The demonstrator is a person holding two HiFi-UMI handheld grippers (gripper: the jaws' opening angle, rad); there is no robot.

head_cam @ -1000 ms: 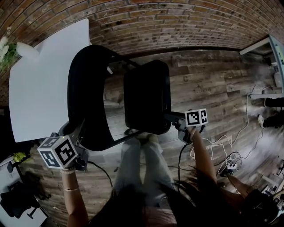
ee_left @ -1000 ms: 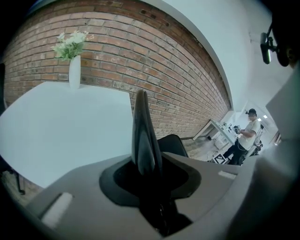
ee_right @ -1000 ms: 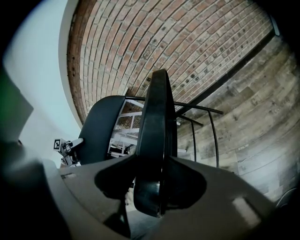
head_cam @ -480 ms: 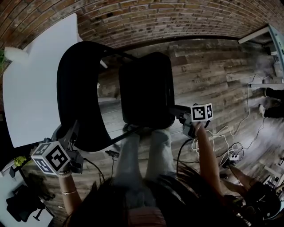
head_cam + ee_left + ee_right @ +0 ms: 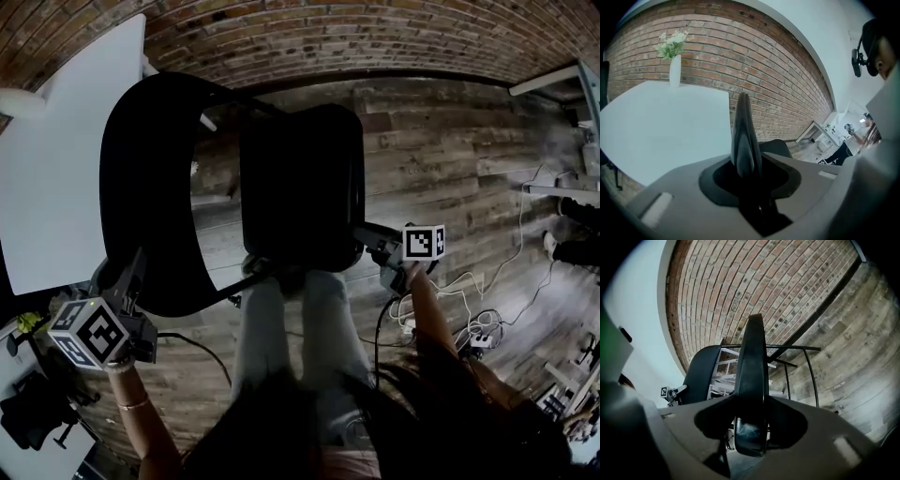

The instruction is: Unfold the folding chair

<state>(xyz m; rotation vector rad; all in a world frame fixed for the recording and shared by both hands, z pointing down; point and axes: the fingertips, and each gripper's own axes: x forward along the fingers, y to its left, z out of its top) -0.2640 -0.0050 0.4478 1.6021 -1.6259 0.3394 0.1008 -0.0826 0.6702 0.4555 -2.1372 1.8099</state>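
The black folding chair stands in front of me. In the head view its curved backrest (image 5: pixel 141 187) is at the left and its seat (image 5: pixel 300 187) at the middle. My left gripper (image 5: pixel 129 281) is shut on the backrest's lower edge, which shows as a thin black blade (image 5: pixel 745 136) between the jaws; they have just been opening slightly with the edge still between them. My right gripper (image 5: pixel 364 236) is shut on the seat's right edge (image 5: pixel 752 380). From the right gripper view the backrest (image 5: pixel 701 373) and the thin metal legs (image 5: pixel 808 371) show behind the seat.
A white table (image 5: pixel 56 169) stands left of the chair against the brick wall (image 5: pixel 328 37), with a white vase of flowers (image 5: pixel 675 70) on it. The person's legs (image 5: pixel 291 347) are just behind the chair. Cables and a power strip (image 5: pixel 483 333) lie on the wooden floor at right.
The left gripper and the backrest have shifted left and slightly down in the head view. The seat now spreads wider, and the right gripper stays on its edge.
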